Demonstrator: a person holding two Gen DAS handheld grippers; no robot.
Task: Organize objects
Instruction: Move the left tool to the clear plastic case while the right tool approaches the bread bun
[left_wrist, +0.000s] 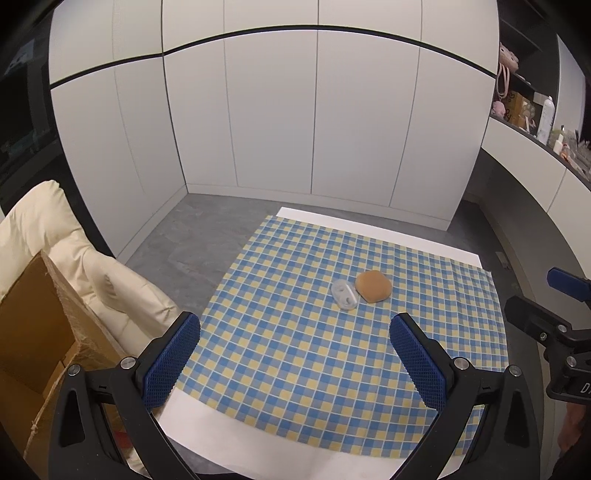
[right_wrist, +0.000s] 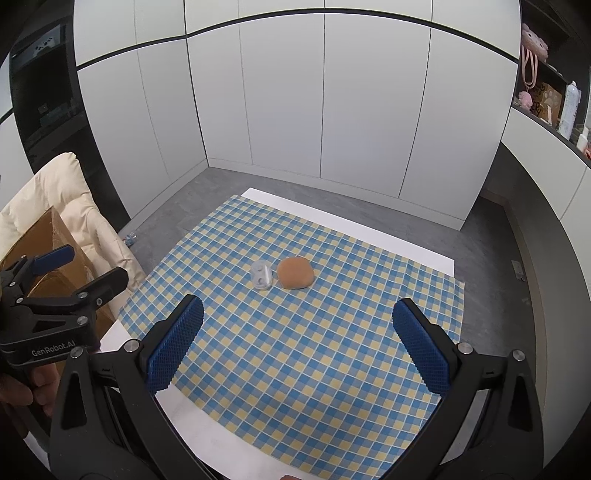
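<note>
Two items lie on the blue, yellow and white checked cloth (left_wrist: 314, 354) that covers most of a white table (left_wrist: 369, 226): a round, golden-brown bread bun with a smooth matte top (left_wrist: 373, 286) and a small clear plastic case of rounded outline with white contents (left_wrist: 344, 294). Both sit near the middle of the cloth, toward its far half; the case lies just to the left of the bun, and whether they touch cannot be told from either view. The bun appears whole and unmarked; the contents of the case are too small to identify. The left gripper (left_wrist: 295, 363), black-framed with blue textured pads, hangs above the near part of the cloth with its fingers spread wide and nothing between them. The right gripper (right_wrist: 297, 345), of the same build, is likewise spread wide and empty above the near half of the cloth, well short of both items. To the left of the table stand a brown cardboard box with its top flaps up (left_wrist: 40, 332) and a cream padded cushion (left_wrist: 74, 251) behind it. White flat-fronted cabinet doors (left_wrist: 277, 110) close off the far side of the grey floor (left_wrist: 207, 229).
</note>
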